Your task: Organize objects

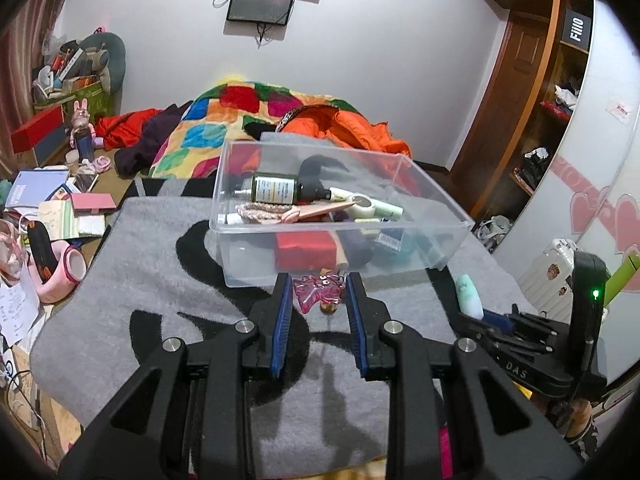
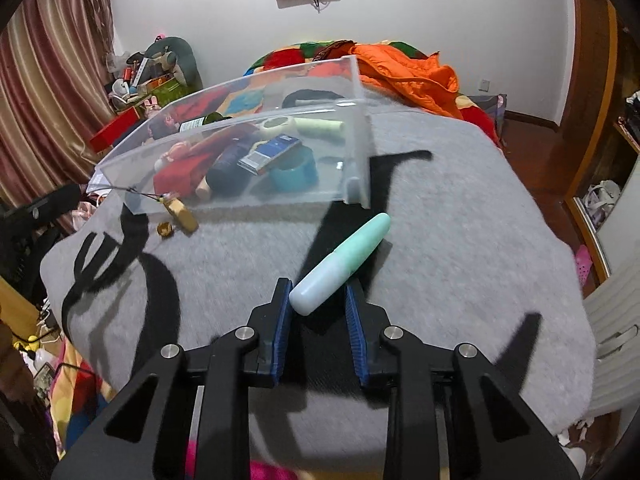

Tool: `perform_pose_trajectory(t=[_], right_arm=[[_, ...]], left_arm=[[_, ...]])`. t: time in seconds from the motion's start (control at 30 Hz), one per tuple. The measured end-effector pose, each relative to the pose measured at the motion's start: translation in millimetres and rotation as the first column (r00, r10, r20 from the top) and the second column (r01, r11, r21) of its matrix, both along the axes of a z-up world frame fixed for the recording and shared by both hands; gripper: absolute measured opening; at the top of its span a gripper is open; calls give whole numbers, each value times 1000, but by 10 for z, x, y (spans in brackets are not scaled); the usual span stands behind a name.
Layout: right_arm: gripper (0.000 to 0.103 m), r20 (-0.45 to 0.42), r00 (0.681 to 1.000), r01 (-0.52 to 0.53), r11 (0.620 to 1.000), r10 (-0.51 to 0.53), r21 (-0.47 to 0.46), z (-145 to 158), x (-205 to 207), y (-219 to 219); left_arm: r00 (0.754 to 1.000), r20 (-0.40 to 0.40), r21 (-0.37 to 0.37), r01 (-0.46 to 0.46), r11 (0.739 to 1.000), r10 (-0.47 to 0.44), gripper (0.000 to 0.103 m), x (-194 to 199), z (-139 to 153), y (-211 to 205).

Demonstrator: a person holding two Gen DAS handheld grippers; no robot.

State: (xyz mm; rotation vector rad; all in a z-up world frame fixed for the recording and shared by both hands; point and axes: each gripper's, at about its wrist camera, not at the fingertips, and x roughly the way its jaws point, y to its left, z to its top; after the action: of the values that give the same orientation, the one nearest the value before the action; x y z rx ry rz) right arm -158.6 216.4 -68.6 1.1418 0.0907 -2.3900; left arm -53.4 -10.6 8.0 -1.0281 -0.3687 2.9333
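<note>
Right gripper spread around mint tube, not yet squeezed; tube maybe being rolled away. Left gripper released, pink charm being straddled beside clear box.

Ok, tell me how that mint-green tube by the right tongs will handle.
The mint-green tube looks smooth and rounded, so it may slip between the pads. Lying on its side on the grey blanket, it could roll if nudged. Probably light.

Grey blanket with black markings, spread over the bed. Lying directly on it: clear plastic box full of items, pink glossy trinket just beside the box's near wall, mint-green tube near the box corner, small wooden charm touching the box's edge.
</note>
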Motion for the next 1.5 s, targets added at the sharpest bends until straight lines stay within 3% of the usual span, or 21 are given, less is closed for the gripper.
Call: perform_pose_trajectory(t=[0.17, 0.23, 0.43, 0.83, 1.5], right_arm=[[23, -42, 999, -9, 1000, 8, -24, 129, 74, 65], [12, -65, 998, -25, 999, 23, -35, 209, 107, 53], [12, -124, 990, -72, 997, 71, -12, 358, 164, -128], [11, -139, 987, -87, 996, 82, -29, 420, 93, -180], [9, -306, 948, -121, 989, 89, -86, 1065, -77, -402]], left_arm=[[1000, -16, 6, 9, 1000, -9, 27, 1, 79, 5], [1000, -27, 5, 14, 1000, -14, 27, 3, 131, 15], [998, -53, 4, 26, 1000, -26, 27, -18, 267, -8], [994, -108, -15, 31, 999, -32, 27, -152, 547, -31], [991, -132, 6, 21, 1000, -20, 27, -506, 725, -202]])
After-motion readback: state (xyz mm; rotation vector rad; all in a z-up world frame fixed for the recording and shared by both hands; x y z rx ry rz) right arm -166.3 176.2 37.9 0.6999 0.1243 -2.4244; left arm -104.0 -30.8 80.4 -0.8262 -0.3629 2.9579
